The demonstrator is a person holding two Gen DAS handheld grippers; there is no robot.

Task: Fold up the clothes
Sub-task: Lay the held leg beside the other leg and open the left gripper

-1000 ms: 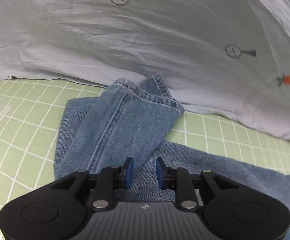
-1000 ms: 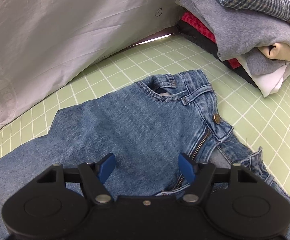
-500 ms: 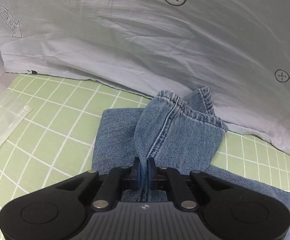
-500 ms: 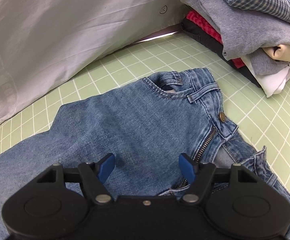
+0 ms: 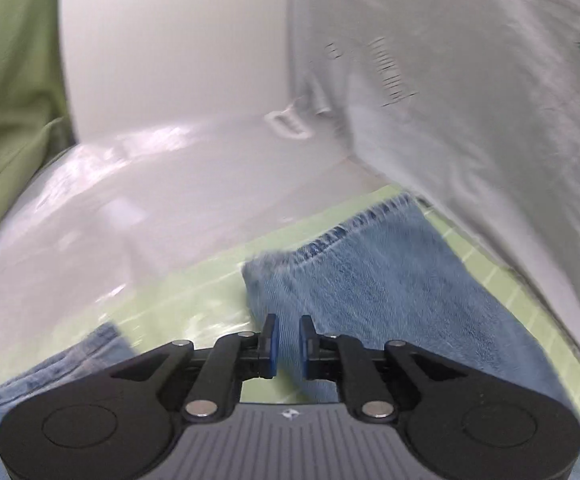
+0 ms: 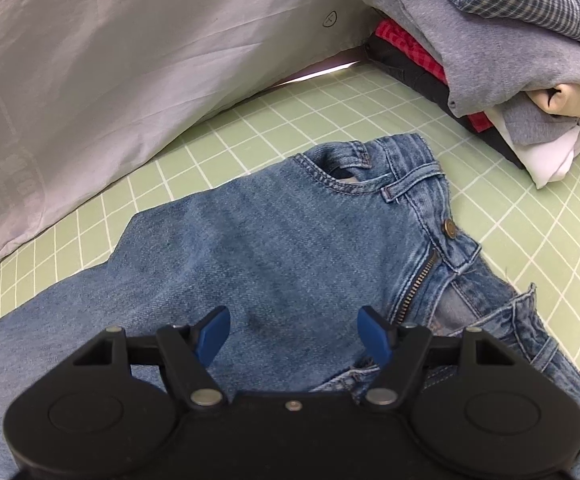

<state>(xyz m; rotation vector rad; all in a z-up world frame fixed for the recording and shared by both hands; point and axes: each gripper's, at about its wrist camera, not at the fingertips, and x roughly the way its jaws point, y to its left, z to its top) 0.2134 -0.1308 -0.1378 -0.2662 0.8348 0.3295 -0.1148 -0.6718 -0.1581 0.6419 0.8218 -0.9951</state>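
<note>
Blue denim jeans lie on a green grid mat. In the left wrist view my left gripper [image 5: 288,338] is shut on a jeans leg [image 5: 373,276], with the fabric pinched between the blue pads and the hem end stretched out ahead; this view is blurred by motion. In the right wrist view my right gripper [image 6: 293,338] is open and empty, hovering over the jeans' upper part [image 6: 290,232], near the zipper and brass button [image 6: 449,227]. The waistband points to the far right.
A grey-white sheet with a carrot print [image 6: 130,48] hangs along the back, also in the left wrist view [image 5: 469,100]. A pile of folded clothes [image 6: 501,40] sits at the far right. Clear plastic [image 5: 110,208] covers the surface at the left. The green mat [image 6: 529,216] shows around the jeans.
My left gripper closed on the jeans leg, then swung quickly left, dragging the leg out straight. My right gripper stayed open and nearly still over the waist area.
</note>
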